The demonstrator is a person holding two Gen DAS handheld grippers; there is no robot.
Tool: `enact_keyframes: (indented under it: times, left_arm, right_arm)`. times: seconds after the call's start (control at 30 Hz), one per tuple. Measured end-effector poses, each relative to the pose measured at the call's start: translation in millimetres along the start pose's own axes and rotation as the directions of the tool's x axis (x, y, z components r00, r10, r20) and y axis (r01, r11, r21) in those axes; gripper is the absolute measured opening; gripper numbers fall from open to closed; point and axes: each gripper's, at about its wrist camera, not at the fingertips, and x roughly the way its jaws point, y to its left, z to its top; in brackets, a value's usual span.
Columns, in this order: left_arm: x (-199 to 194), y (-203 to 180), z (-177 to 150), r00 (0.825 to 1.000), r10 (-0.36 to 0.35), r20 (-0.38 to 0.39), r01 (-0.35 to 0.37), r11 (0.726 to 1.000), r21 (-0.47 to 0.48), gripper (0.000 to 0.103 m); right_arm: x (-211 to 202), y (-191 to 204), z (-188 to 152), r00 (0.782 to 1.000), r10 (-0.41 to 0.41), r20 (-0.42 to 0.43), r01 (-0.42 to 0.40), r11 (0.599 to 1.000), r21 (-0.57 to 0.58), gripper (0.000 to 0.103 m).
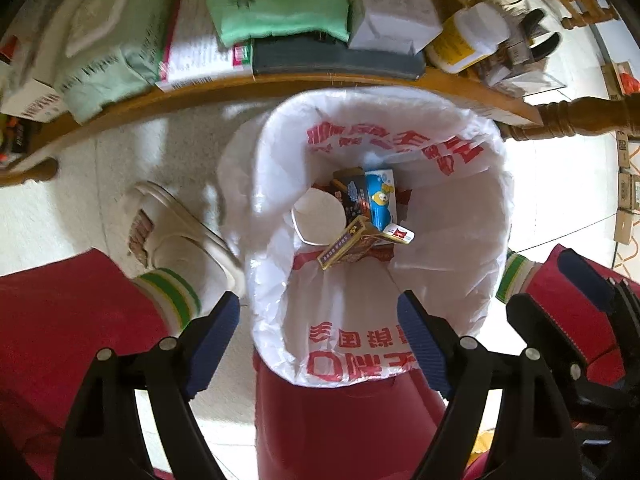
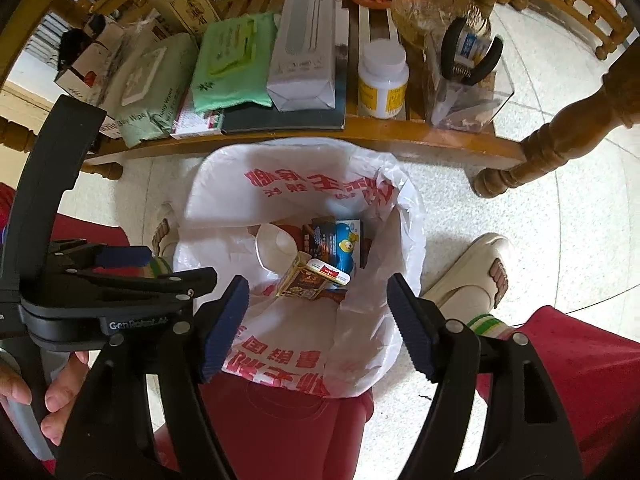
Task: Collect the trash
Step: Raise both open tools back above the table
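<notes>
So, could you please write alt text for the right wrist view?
An open claw hangs above a red bin lined with a white bag that holds small boxes. Behind is a cluttered wooden shelf.

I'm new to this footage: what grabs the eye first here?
A red bin lined with a white bag printed in red fills the centre; small cartons and a paper cup lie at its bottom. Both open grippers, left and right, hang empty above it.
</notes>
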Motion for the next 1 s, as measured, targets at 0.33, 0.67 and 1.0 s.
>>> enact_keyframes:
  times: [0.33,0.67,1.0]
  left_arm:
    - [-145.6,-8.0,-78.6,0.963,0.074,0.260,-0.141,0.958,0.250,0.085]
    - [-343.4,-16.4,-89.5,0.807,0.129,0.576,-0.406,0.830,0.383,0.095]
    - [-407.7,-25.5,-43.1,0.822,0.096,0.561,-0.472,0.666,0.577,0.095]
  right_arm:
    - [-133.2,2.4,-11.8,0.982,0.031,0.187,-0.021,0.998,-0.058,0.088]
    - [-289.9,5.5,30.3,0.918,0.076,0.390,-0.029,0.992,-0.125,0.096]
    - [-377.4,22.1,75.3,0.884,0.159,0.439,-0.096,0.982,-0.162,0.096]
